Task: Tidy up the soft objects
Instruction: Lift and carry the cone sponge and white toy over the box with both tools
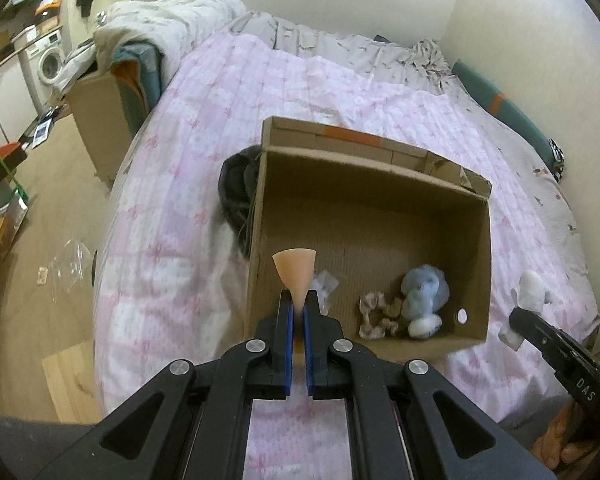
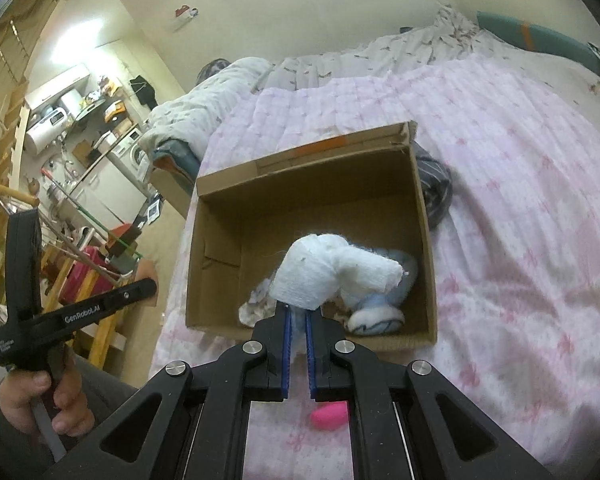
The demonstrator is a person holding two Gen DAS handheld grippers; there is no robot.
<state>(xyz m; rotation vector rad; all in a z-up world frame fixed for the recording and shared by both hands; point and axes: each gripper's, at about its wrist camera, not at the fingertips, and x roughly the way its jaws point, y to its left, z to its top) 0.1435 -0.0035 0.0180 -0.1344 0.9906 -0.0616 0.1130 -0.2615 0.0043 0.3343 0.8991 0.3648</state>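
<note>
**A:** What is each gripper holding?

**B:** The left gripper (image 1: 299, 305) has its blue-padded jaws pinched tight on a small peach-coloured, wedge-shaped soft sponge (image 1: 294, 276), whose wide end fans out above the fingertips. The right gripper (image 2: 299, 314) is clamped on a white fuzzy plush toy (image 2: 332, 276), which bulges out well past the jaws.

**A:** Where are they relative to the container?

**B:** Both are held over the near edge of an open brown cardboard box (image 1: 476, 280) that sits on a bed covered with a pink-and-white quilted blanket with bow prints (image 1: 172, 216). From the left wrist view the sponge appears over the box's near-left corner.

**A:** What is already in the box?

**B:** A pale blue and white fluffy plush (image 1: 424, 300) lies at the near-right side, a beige patterned fabric scrunchie (image 1: 380, 314) just beside it, and a small crumpled clear plastic piece (image 1: 326, 282) nearer the left.

**A:** Anything outside the box?

**B:** A dark bundled cloth (image 1: 238, 188) touches the box's outer side wall. A bright pink rounded soft object (image 2: 329, 415) lies on the blanket under the right gripper.
</note>
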